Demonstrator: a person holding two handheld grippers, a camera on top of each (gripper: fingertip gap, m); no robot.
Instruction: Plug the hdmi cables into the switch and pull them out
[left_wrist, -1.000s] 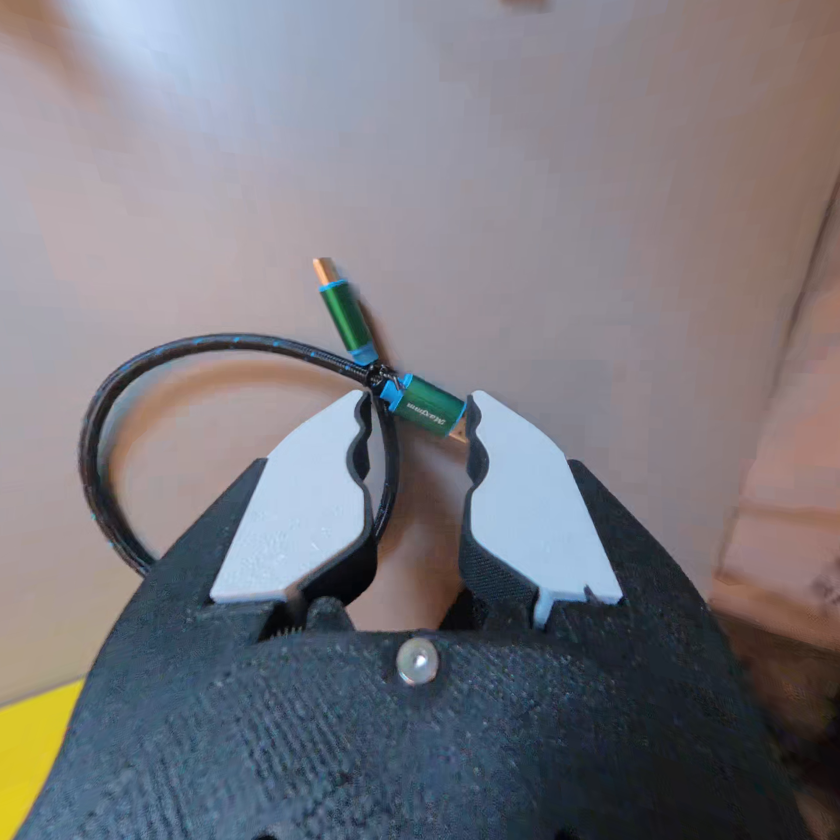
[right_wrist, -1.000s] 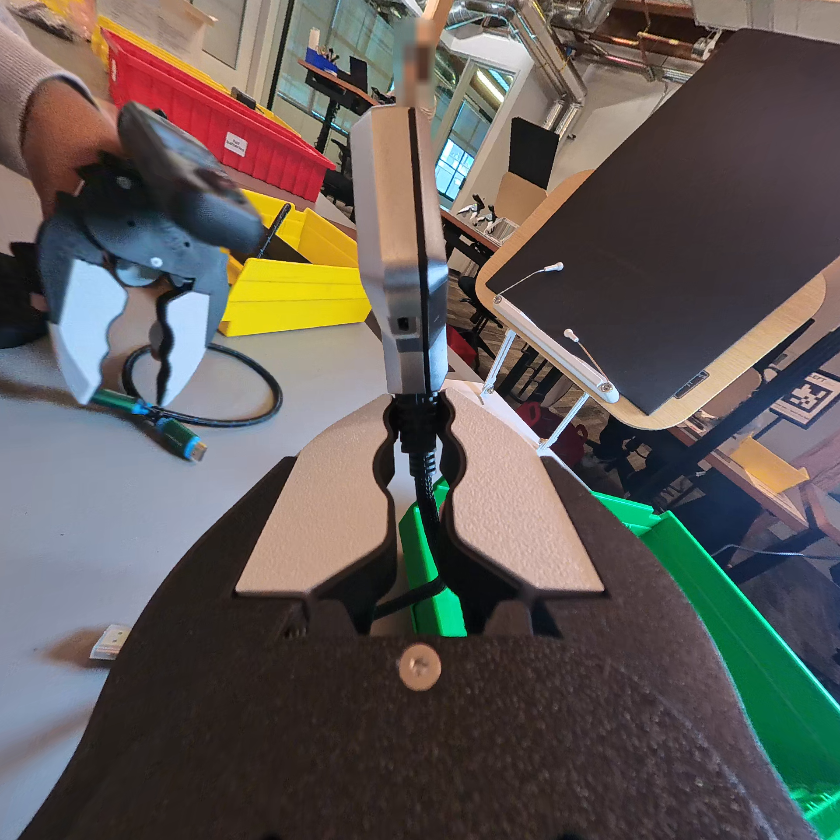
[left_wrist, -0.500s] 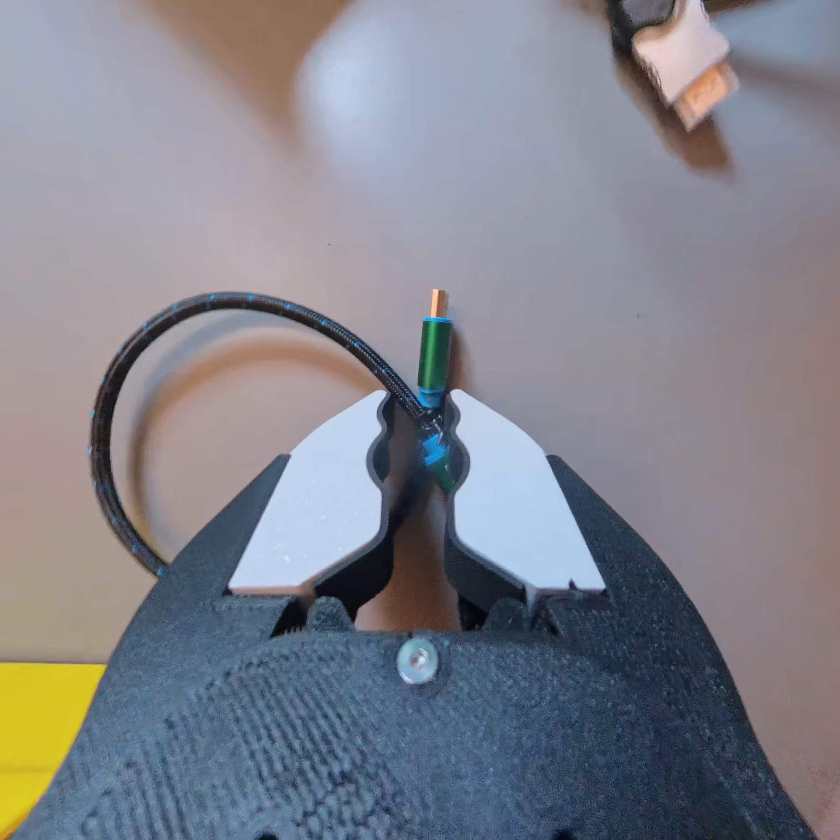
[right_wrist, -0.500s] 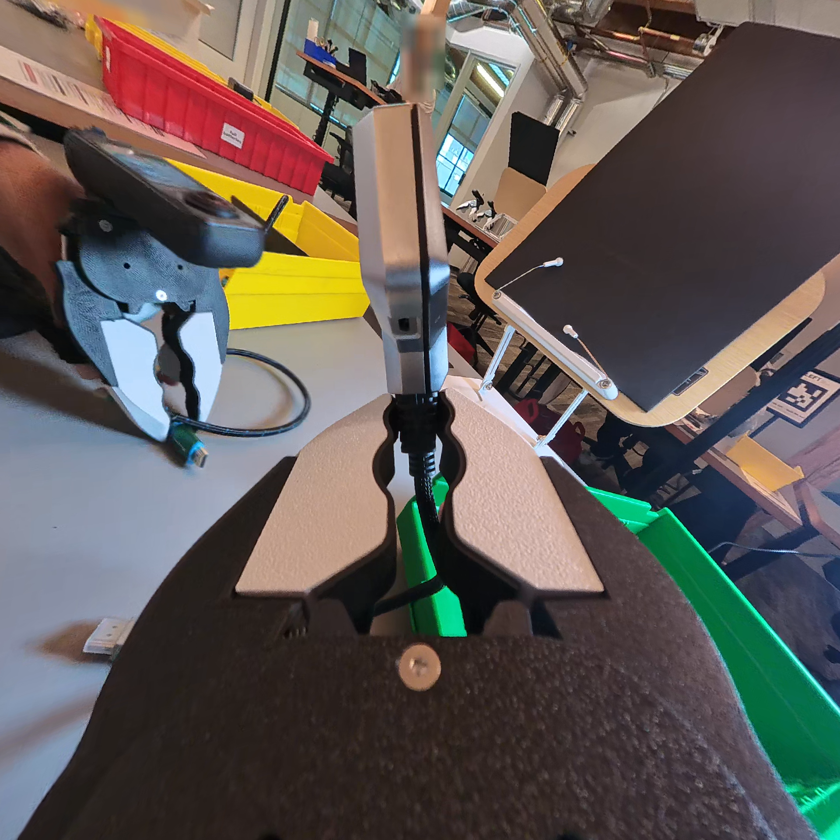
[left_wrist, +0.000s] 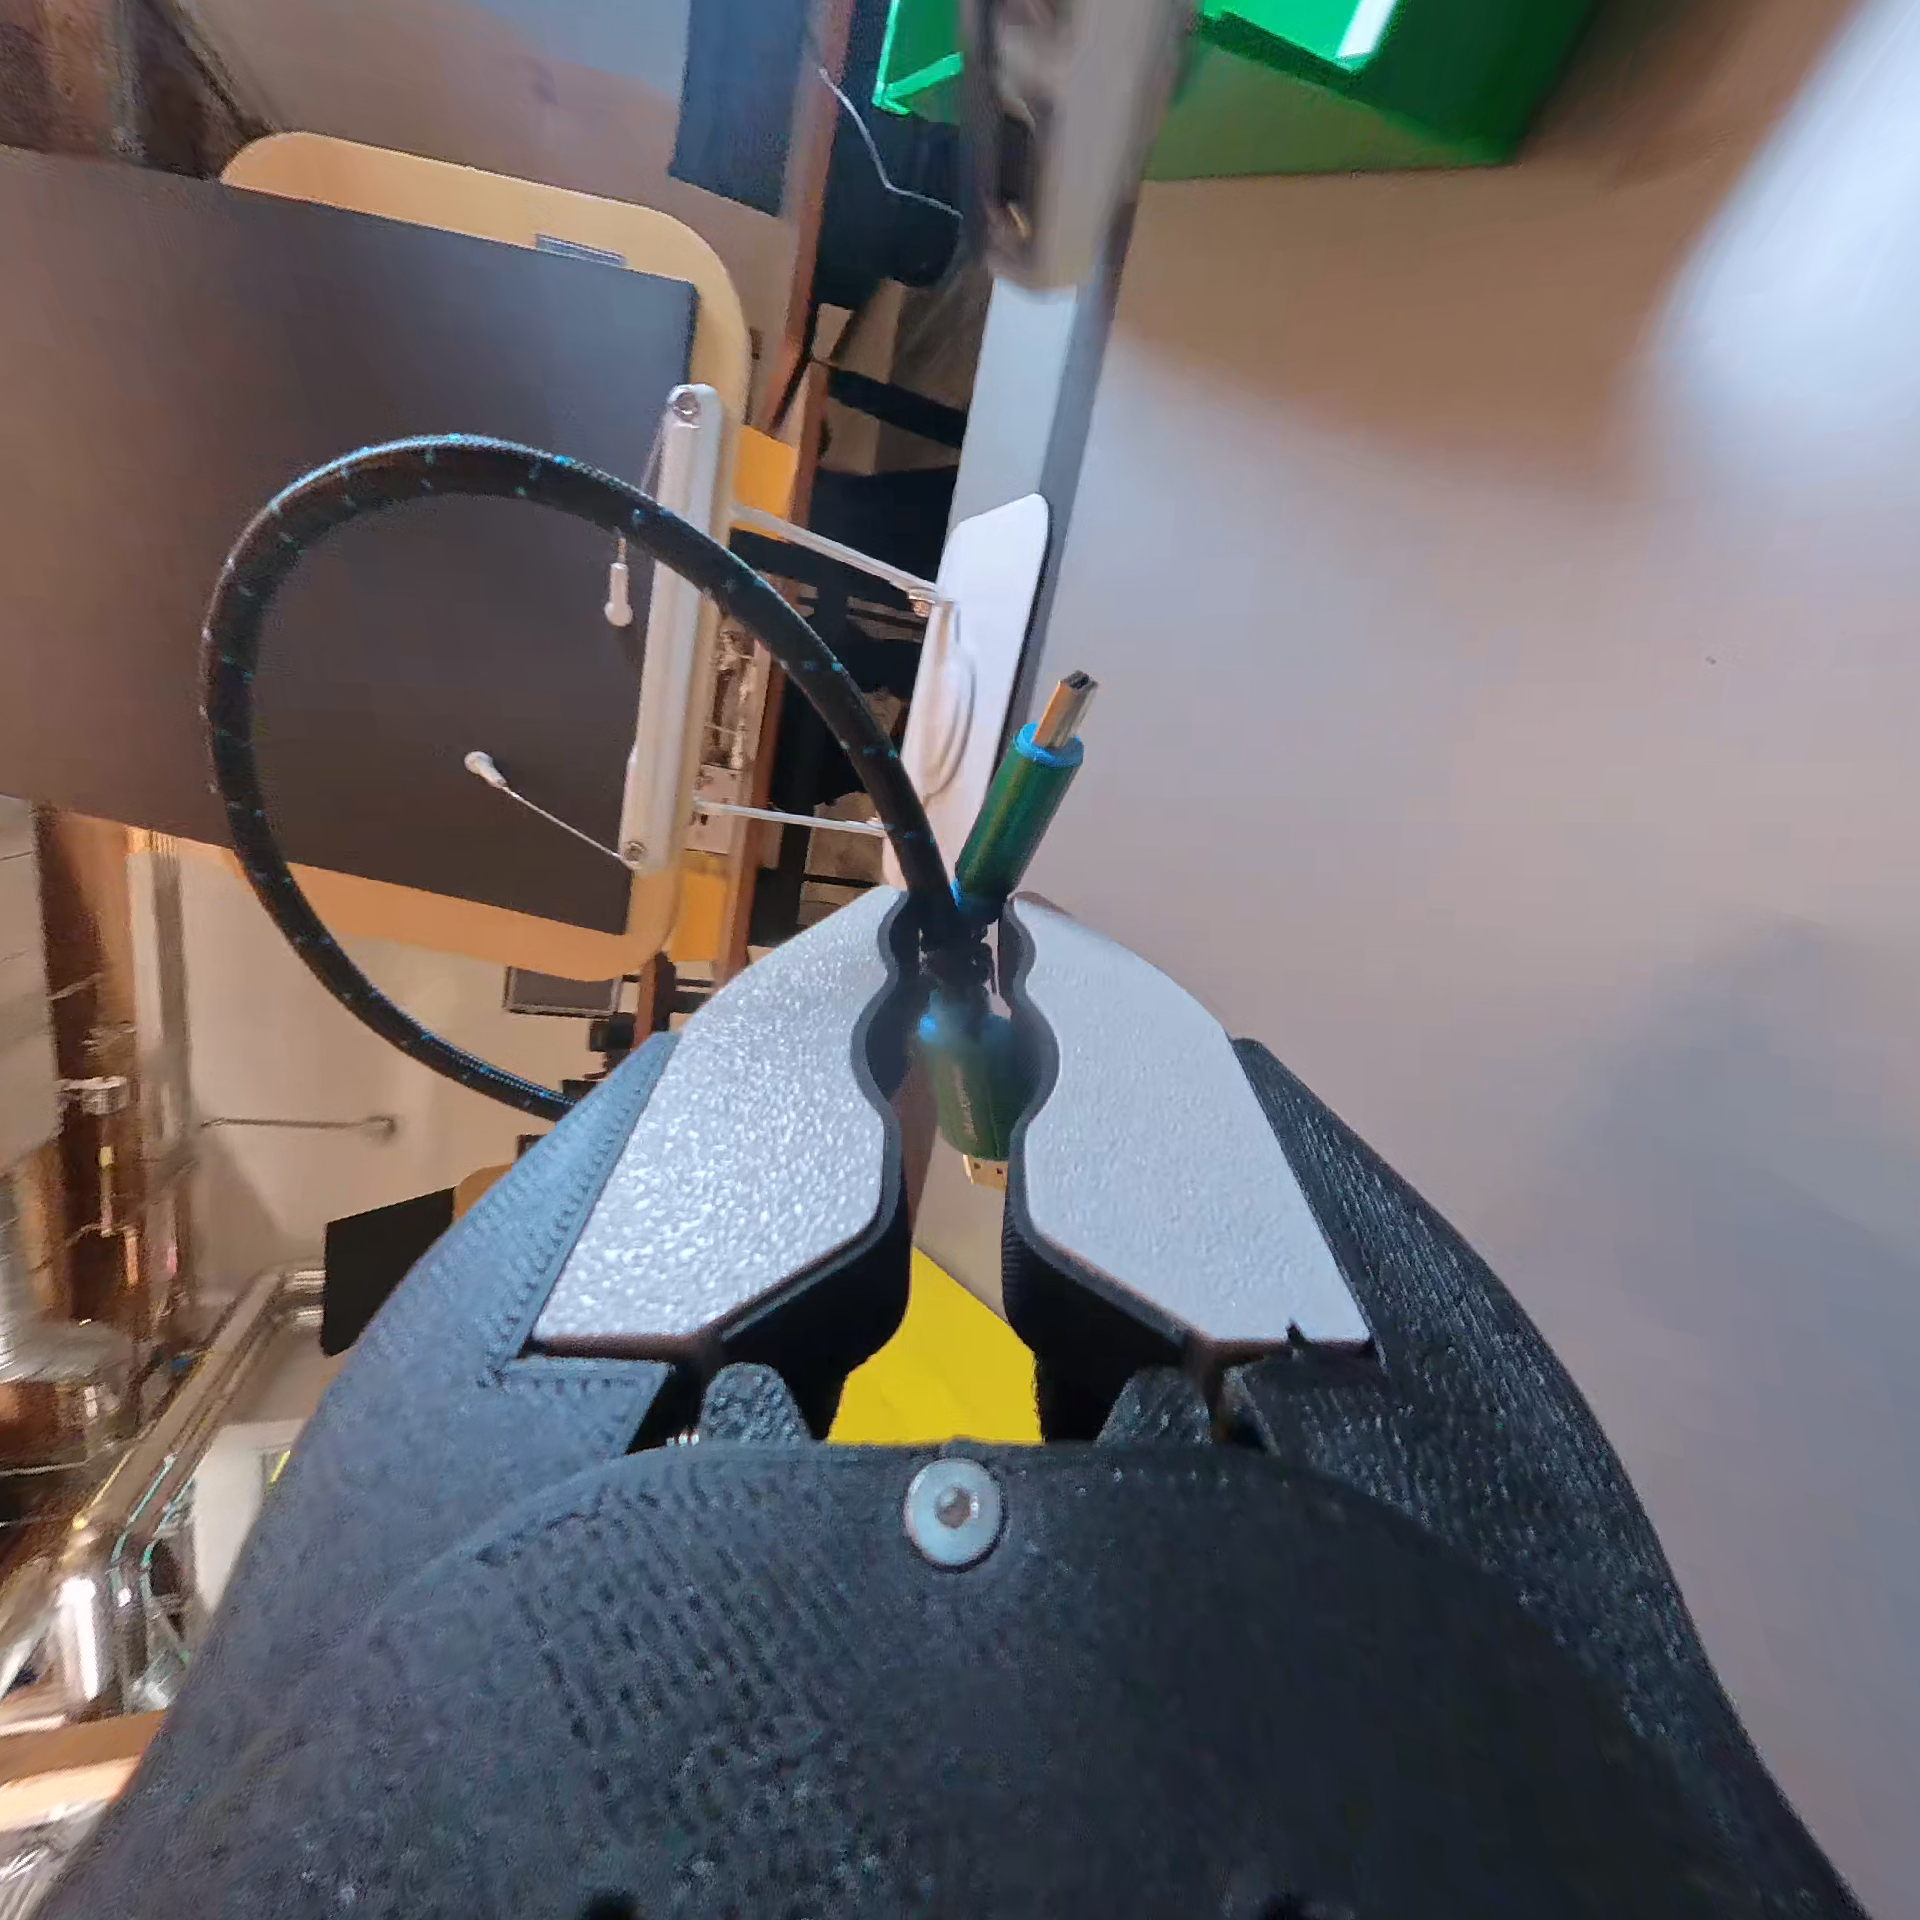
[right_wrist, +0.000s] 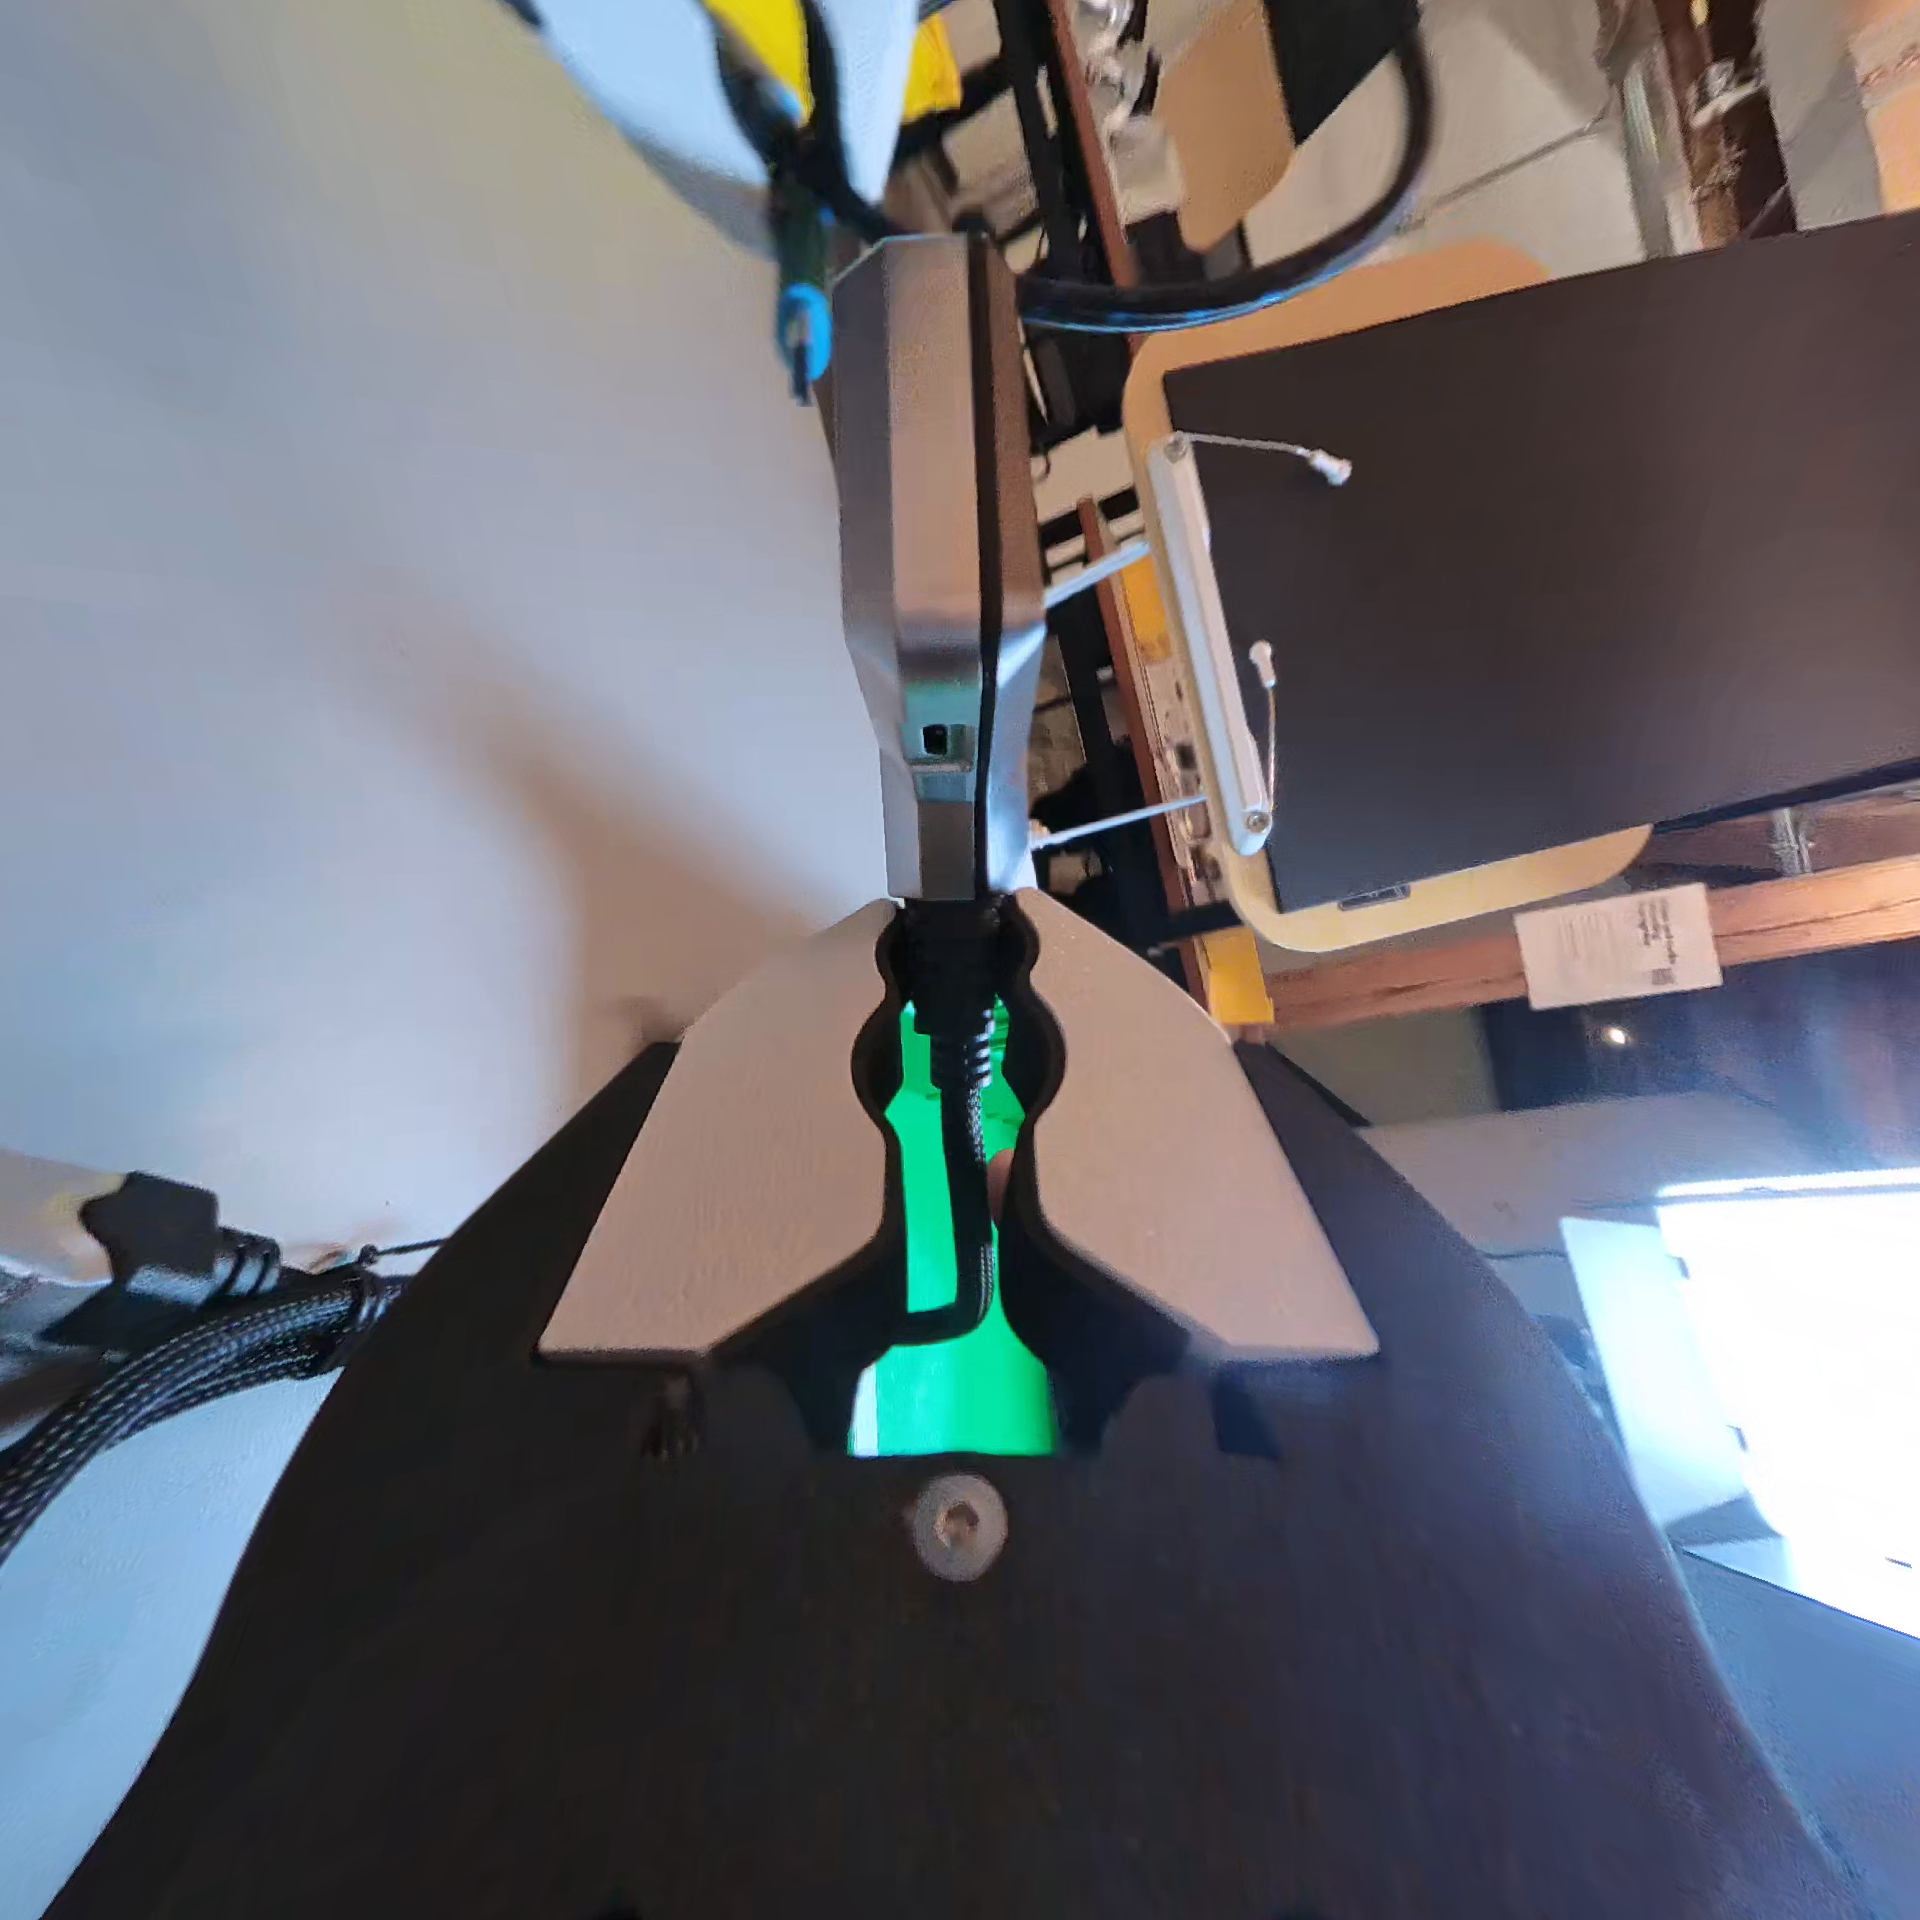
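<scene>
We judge the short HDMI cable to be light and springy: its braided black jacket holds a stiff loop in the air to the left of the left gripper instead of drooping. The green metal plug shells look smooth and could slip or twist under side load, so the shell is the place to take hold, not the braid.

The left gripper is closed narrow on the cable where its two ends are bundled. One green plug sits in the hollow between the fingers, pointing back toward the camera. The free plug sticks forward past the fingertips, tilted to the right, with a blue collar and a gold tip. Held this far back, we expect it to flex at the bundle when pushed into a port.

The right gripper is clamped on the black strain relief of the switch's own lead, and the switch stands out beyond the fingertips as a slim grey and black body seen edge-on. It looks rigid and light, yet held only by its tail it may pivot under insertion force.

In the right wrist view a blue-collared plug lies just beside the switch's far end; we cannot tell whether it has entered a port. The grey table lies behind.
</scene>
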